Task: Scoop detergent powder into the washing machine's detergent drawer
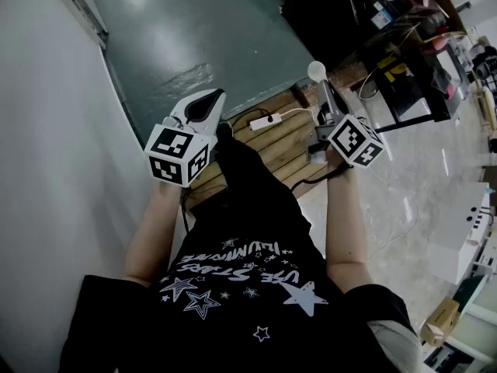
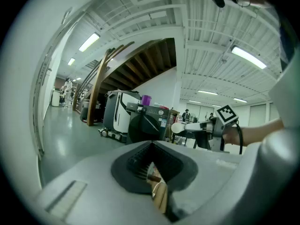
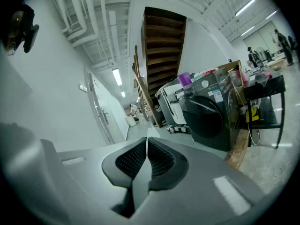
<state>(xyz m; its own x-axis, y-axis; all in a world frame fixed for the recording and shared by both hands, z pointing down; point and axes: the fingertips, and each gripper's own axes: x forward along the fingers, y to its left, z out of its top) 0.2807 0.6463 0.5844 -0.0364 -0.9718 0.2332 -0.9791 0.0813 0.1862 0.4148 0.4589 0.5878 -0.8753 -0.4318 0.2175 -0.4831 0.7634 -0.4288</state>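
both closed, ribbed-padded: left gripper [image 2: 152, 150], right gripper [image 3: 147, 142]

The floor [image 1: 194, 37], upper middle of the head view, was smooth and glossy, mirroring the lamps. Below it lay bare, matt wooden planks [image 1: 272, 142]. The black T-shirt [image 1: 233, 278] was soft cloth with white print. The left tongs [image 2: 151, 149] were matt grey plastic with ribbed black pads [image 2: 139, 166]. The washing machine [image 3: 208, 118] had a dark, glossy front.

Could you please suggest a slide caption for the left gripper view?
Left hand-held gripper, jaws shut, faces a dark front-loading washing machine; the right hand-held gripper holds a white scoop.
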